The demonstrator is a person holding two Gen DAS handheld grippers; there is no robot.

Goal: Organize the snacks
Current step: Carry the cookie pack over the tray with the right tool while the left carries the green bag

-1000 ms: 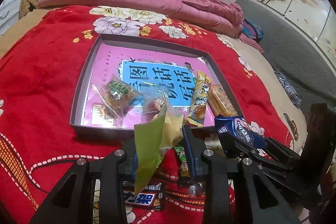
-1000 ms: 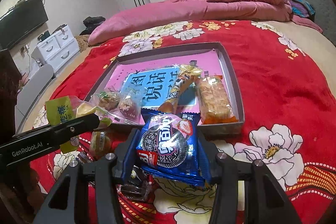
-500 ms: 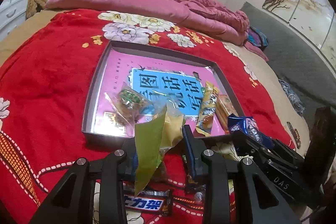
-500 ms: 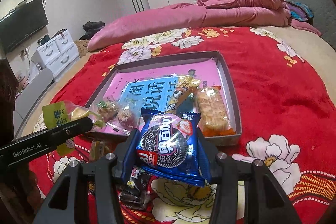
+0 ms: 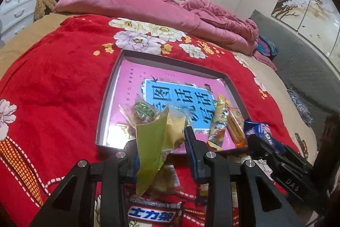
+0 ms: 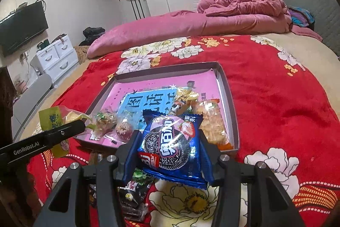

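Note:
A shallow grey box (image 5: 110, 97) with a pink and blue printed bottom lies on the red bedspread. Several wrapped snacks rest along its near side, among them a yellow bar (image 5: 218, 124) and an orange cracker pack (image 6: 210, 122). My left gripper (image 5: 161, 142) is shut on a green and yellow snack packet (image 5: 153, 148), held just in front of the box's near wall. My right gripper (image 6: 170, 142) is shut on a blue cookie packet (image 6: 170, 142), held up before the box's near right corner. In the right wrist view, the left gripper (image 6: 82, 123) shows at the left.
Loose snacks lie on the bedspread under the grippers: a chocolate bar (image 5: 155, 213) and dark wrappers (image 6: 131, 195). A pink duvet and pillow (image 6: 180, 29) lie across the far side of the bed. White drawers (image 6: 55, 56) and a TV stand at the left.
Both cameras have tilted up slightly, so the box sits lower and farther in view. Each gripper keeps the same packet.

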